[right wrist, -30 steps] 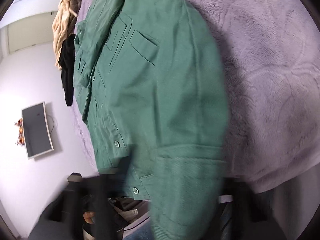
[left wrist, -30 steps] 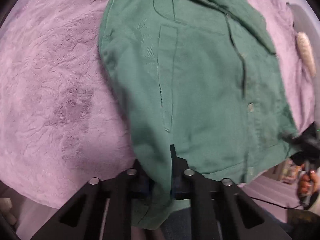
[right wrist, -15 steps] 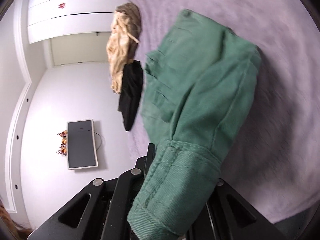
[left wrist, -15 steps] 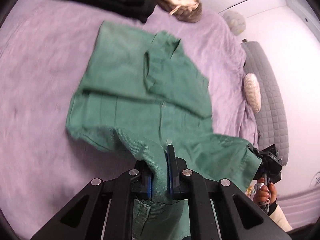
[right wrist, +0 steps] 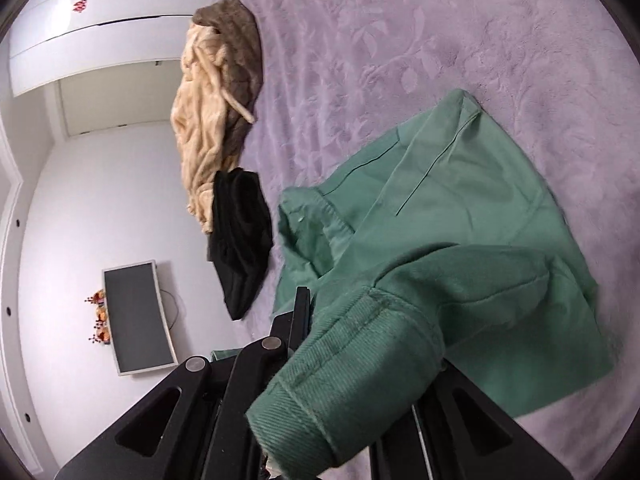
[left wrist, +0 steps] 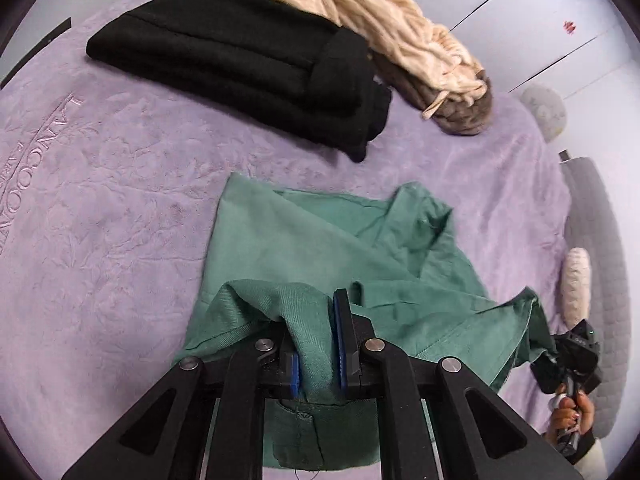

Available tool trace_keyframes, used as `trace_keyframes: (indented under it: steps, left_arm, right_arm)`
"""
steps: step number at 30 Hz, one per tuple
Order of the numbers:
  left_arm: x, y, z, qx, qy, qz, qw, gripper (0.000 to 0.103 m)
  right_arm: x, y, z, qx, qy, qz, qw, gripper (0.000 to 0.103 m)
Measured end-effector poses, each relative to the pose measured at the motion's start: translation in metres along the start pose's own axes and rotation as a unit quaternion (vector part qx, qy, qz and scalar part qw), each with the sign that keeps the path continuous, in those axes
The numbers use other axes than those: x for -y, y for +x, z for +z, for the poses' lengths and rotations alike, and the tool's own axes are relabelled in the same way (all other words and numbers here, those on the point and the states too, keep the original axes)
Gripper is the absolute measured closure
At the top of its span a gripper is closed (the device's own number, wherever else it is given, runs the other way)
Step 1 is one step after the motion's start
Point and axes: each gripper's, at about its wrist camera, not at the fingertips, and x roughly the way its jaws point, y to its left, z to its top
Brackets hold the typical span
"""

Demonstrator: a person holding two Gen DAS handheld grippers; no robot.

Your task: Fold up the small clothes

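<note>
A green jacket (left wrist: 304,236) lies bunched on the purple bedspread (left wrist: 100,220), its lower part doubled up over the rest. My left gripper (left wrist: 314,312) is shut on a thick fold of its hem, green cloth squeezed between the blue pads. At the right edge of the left wrist view a hand holds my right gripper (left wrist: 572,354) at the jacket's other hem corner. In the right wrist view the ribbed hem band of the jacket (right wrist: 460,200) drapes over my right gripper (right wrist: 360,320) and hides one finger. Its jaws are opening, with the cloth still between them.
A folded black garment (left wrist: 248,64) and a heap of beige and brown clothes (left wrist: 380,12) lie beyond the jacket. A grey padded headboard (left wrist: 600,280) with a white cushion (left wrist: 576,284) borders the bed at right. A screen (right wrist: 136,316) stands by the wall.
Both grippers have carried the hem forward over the jacket, doubling it. The jacket now looks shorter and farther off, and the black and beige clothes have come into view.
</note>
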Motion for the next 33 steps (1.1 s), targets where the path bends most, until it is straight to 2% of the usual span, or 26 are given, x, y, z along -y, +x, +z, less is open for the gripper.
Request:
trace_keyframes:
  steps: [2,4,6,8,9,10,11,12,13,14,15,16,17,20,21,22,23,24,25,29,33]
  left_arm:
    - [-0.001,0.026,-0.002,-0.013,0.015,0.040,0.9990,0.090]
    - [-0.002,0.040,-0.003,-0.019,0.024,0.063,0.9975,0.089]
    - [-0.005,0.044,-0.002,-0.020,0.026,0.067,0.9972,0.086]
    - [-0.009,0.040,-0.001,-0.019,0.027,0.058,0.9978,0.086]
    - [-0.010,0.037,-0.001,-0.018,0.028,0.056,0.9979,0.085]
    - [-0.011,0.034,-0.002,-0.017,0.031,0.055,0.9979,0.084]
    - [-0.011,0.031,-0.003,-0.016,0.035,0.055,0.9978,0.083]
    - [-0.010,0.027,-0.005,-0.016,0.041,0.054,0.9976,0.075]
    - [-0.008,0.021,-0.006,-0.013,0.046,0.054,0.9974,0.061]
    - [-0.007,0.016,-0.007,-0.008,0.051,0.049,0.9974,0.052]
    - [-0.006,0.011,-0.006,-0.001,0.055,0.051,0.9972,0.038]
    - [-0.003,0.005,-0.006,0.009,0.062,0.063,0.9961,0.015]
    - [-0.001,-0.001,-0.006,0.019,0.070,0.076,0.9945,0.010]
    - [0.001,-0.012,-0.004,0.034,0.088,0.100,0.9905,0.010]
    - [0.001,-0.014,-0.004,0.036,0.090,0.105,0.9897,0.010]
    - [-0.001,-0.016,-0.005,0.036,0.091,0.106,0.9894,0.010]
    - [-0.003,-0.017,-0.007,0.034,0.091,0.106,0.9895,0.010]
    - [-0.005,-0.016,-0.010,0.029,0.091,0.105,0.9899,0.010]
    - [-0.007,-0.014,-0.013,0.021,0.094,0.097,0.9906,0.010]
    - [-0.007,0.000,-0.035,-0.019,0.108,0.055,0.9925,0.010]
    - [0.014,0.022,-0.058,-0.054,0.156,0.028,0.9859,0.010]
  right_arm:
    - [0.013,0.020,0.007,-0.005,0.002,-0.014,1.000,0.093]
    - [0.025,0.033,0.017,0.001,0.020,-0.006,1.000,0.092]
    - [0.031,0.038,0.021,0.001,0.024,-0.003,1.000,0.090]
    - [0.030,0.035,0.022,0.002,0.009,-0.004,1.000,0.081]
    - [0.025,0.028,0.022,0.012,-0.003,0.000,1.000,0.064]
    - [0.021,0.019,0.022,0.022,-0.012,0.006,1.000,0.033]
    - [0.015,0.009,0.022,0.036,-0.023,0.013,0.999,0.021]
    - [0.009,-0.001,0.022,0.049,-0.038,0.017,0.998,0.016]
    - [0.003,-0.007,0.023,0.053,-0.051,0.019,0.997,0.016]
    - [-0.001,-0.014,0.022,0.055,-0.064,0.015,0.996,0.016]
    - [-0.005,-0.020,0.020,0.056,-0.077,0.003,0.995,0.016]
    - [-0.007,-0.024,0.017,0.053,-0.088,-0.008,0.995,0.016]
    - [-0.008,-0.026,0.014,0.049,-0.097,-0.018,0.994,0.016]
    - [-0.012,-0.018,-0.001,0.032,-0.137,-0.061,0.988,0.019]
    - [-0.012,-0.013,-0.006,0.027,-0.149,-0.073,0.986,0.027]
    - [-0.011,-0.008,-0.010,0.022,-0.157,-0.084,0.984,0.042]
    - [-0.009,-0.003,-0.014,0.016,-0.162,-0.093,0.982,0.050]
    - [-0.007,0.004,-0.017,0.006,-0.164,-0.096,0.982,0.068]
    - [-0.004,0.011,-0.020,-0.005,-0.165,-0.097,0.981,0.079]
    - [-0.004,0.031,-0.026,-0.024,-0.186,-0.119,0.975,0.080]
    - [-0.015,0.055,-0.026,-0.041,-0.222,-0.134,0.965,0.080]
